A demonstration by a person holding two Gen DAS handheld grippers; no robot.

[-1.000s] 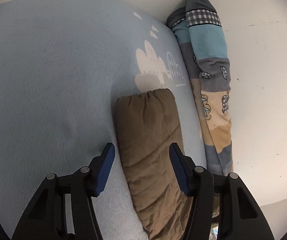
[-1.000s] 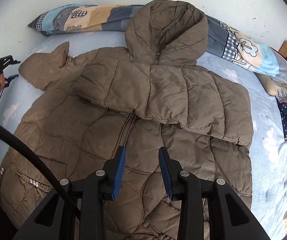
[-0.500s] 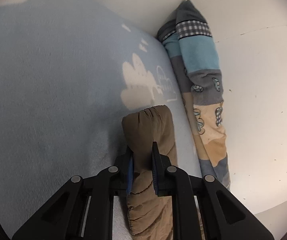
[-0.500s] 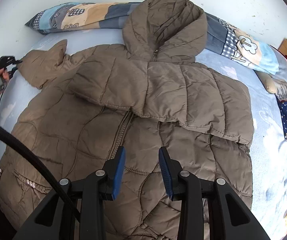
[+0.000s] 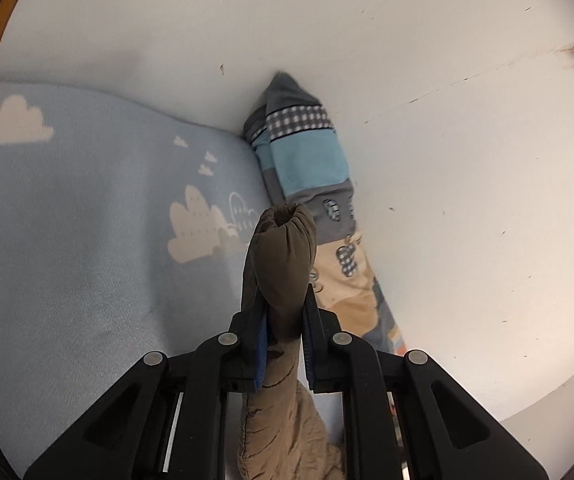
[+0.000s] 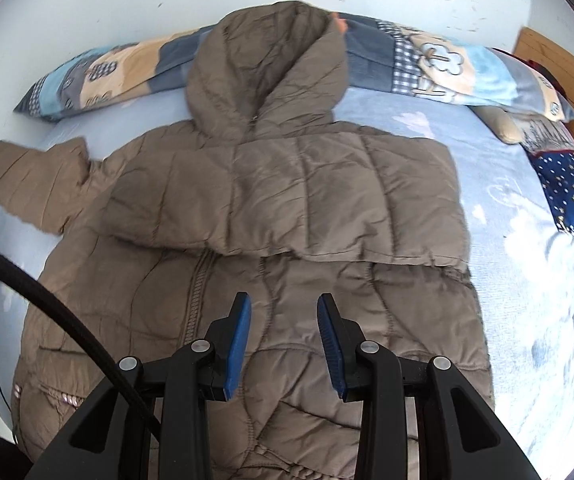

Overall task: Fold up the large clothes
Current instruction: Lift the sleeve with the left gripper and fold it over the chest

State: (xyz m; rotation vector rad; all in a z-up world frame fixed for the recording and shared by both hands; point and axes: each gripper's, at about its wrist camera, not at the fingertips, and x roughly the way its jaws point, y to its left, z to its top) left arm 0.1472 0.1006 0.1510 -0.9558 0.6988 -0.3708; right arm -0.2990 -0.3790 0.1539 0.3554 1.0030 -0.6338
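Note:
A brown quilted hooded jacket (image 6: 247, 264) lies front up on the light blue bed. One sleeve (image 6: 287, 196) is folded across the chest. The other sleeve (image 6: 35, 184) stretches out to the left. My left gripper (image 5: 283, 312) is shut on that sleeve's cuff (image 5: 283, 260) and holds it lifted off the blanket. My right gripper (image 6: 283, 324) is open and empty above the jacket's lower front, near the zipper (image 6: 195, 296).
A long patchwork pillow (image 6: 447, 64) lies along the white wall behind the hood (image 6: 267, 68); its end shows in the left wrist view (image 5: 307, 160). A navy starred cushion (image 6: 571, 196) and wooden headboard (image 6: 559, 68) are at the right. A black cable (image 6: 47, 300) crosses the lower left.
My left gripper closed on the sleeve cuff, then lifted it off the blanket. My right gripper stayed open and drifted slightly over the jacket.

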